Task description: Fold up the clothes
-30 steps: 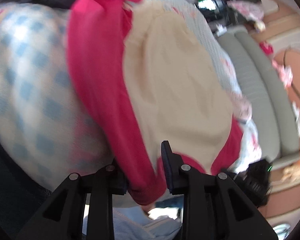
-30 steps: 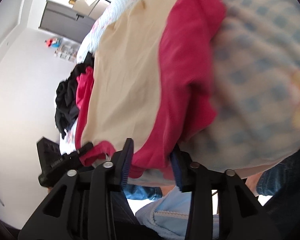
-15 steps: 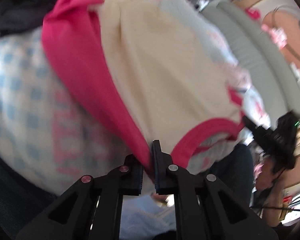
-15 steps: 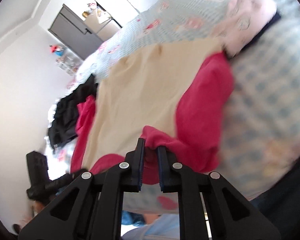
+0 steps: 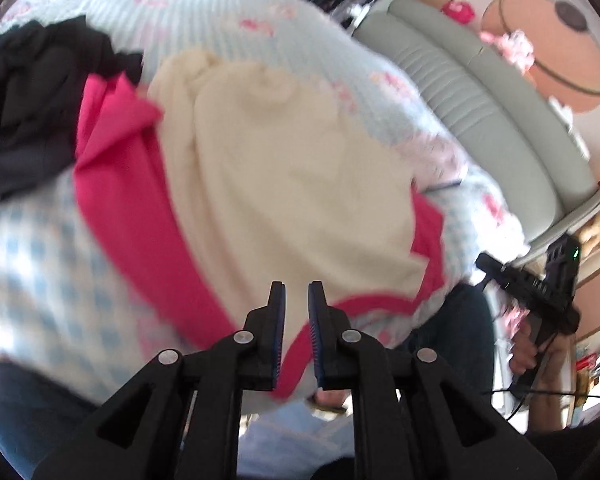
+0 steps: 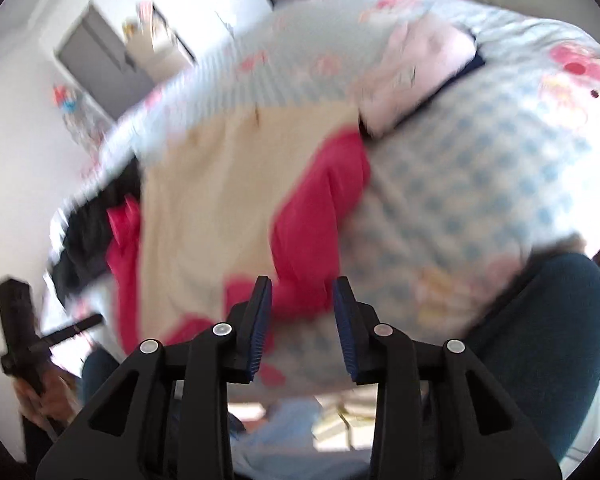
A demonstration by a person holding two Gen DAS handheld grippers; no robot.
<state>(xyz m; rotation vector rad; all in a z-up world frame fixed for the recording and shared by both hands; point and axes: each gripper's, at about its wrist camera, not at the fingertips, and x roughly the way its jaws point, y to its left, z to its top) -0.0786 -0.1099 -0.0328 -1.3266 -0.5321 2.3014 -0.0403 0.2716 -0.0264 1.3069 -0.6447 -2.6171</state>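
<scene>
A cream top [image 5: 292,168] with pink sleeves [image 5: 128,184] lies spread on the blue-checked bed cover [image 5: 40,264]. My left gripper [image 5: 297,286] hovers over the top's pink hem. Its jaws are opening, a narrow gap shows, and the pads press on nothing. In the right wrist view the same top [image 6: 212,184] lies below, and its pink sleeve [image 6: 320,216] shows behind my right gripper [image 6: 302,282]. The right jaws are opening wider and grip no cloth. Each view shows the other gripper in a hand at the bed's edge.
A heap of black clothes [image 5: 32,92] lies beside the top's far sleeve. A grey padded headboard [image 5: 480,112] runs along the bed's far side. The person's leg in dark jeans [image 6: 540,340] is by the near edge. A grey cabinet [image 6: 96,52] stands against the white wall.
Half a second ago both grippers were shut on the top's pink edge. Both have since let go and lifted away from the bed, and the top lies flat.
</scene>
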